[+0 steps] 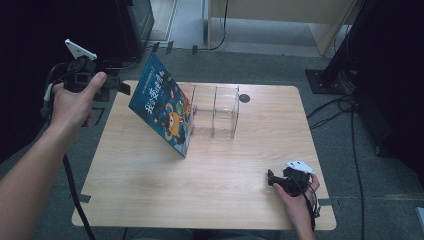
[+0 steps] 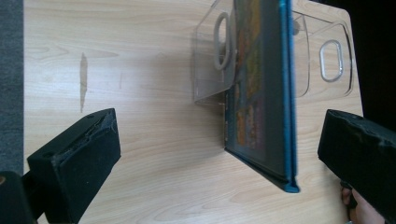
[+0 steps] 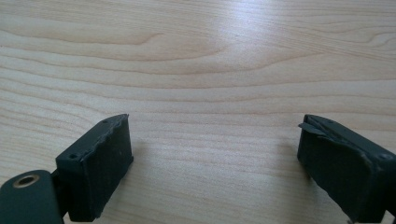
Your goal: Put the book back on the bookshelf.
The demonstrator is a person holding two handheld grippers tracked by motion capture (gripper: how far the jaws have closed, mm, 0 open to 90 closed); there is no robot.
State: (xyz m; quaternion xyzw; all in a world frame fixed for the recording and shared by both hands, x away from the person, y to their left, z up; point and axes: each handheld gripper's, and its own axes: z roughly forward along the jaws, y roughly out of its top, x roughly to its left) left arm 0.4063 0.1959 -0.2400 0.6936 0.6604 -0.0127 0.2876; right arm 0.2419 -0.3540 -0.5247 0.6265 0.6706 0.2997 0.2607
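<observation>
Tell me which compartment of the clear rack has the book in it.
The compartment at the left end of the rack, as the high view shows it, nearest the left gripper: the blue book leans there; the others are empty.

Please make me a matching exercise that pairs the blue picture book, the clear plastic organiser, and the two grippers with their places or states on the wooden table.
Things:
1. blue picture book
2. clear plastic organiser
3. left gripper
4. right gripper

States:
A. low by the table's near right corner, jaws open
B. leaning tilted against the organiser
C. raised beyond the table's left edge, jaws open
D. standing at the table's far middle

Pairs: 1-B, 2-D, 3-C, 4-A
</observation>
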